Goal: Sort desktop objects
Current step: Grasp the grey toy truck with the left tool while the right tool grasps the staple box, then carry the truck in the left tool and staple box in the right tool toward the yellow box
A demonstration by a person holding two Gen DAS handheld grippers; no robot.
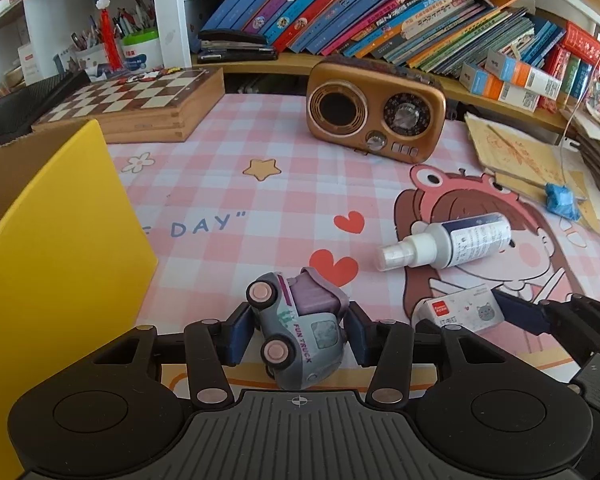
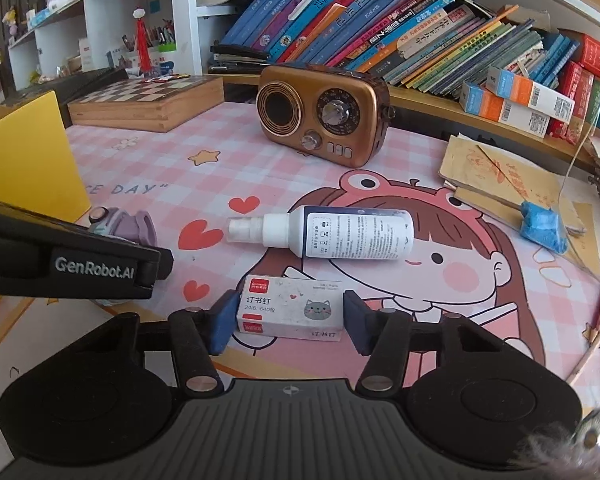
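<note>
A grey and purple toy truck (image 1: pixel 298 330) lies on its side on the pink checked mat, and my left gripper (image 1: pixel 298 334) is shut on it, one blue pad at each side. A white staple box (image 2: pixel 290 308) with a cat picture lies flat between the pads of my right gripper (image 2: pixel 288 322), which is shut on it. The box also shows in the left wrist view (image 1: pixel 458 312). A white spray bottle (image 2: pixel 336 232) lies on its side just beyond the box. The truck's top peeks over the left gripper's body in the right wrist view (image 2: pixel 128 226).
A yellow box (image 1: pixel 56 264) stands at the left. A brown retro radio (image 1: pixel 376 110) and a wooden chess box (image 1: pixel 140 100) stand at the back, below a shelf of books. Paper stacks and a blue crumpled wad (image 2: pixel 544 224) lie at the right.
</note>
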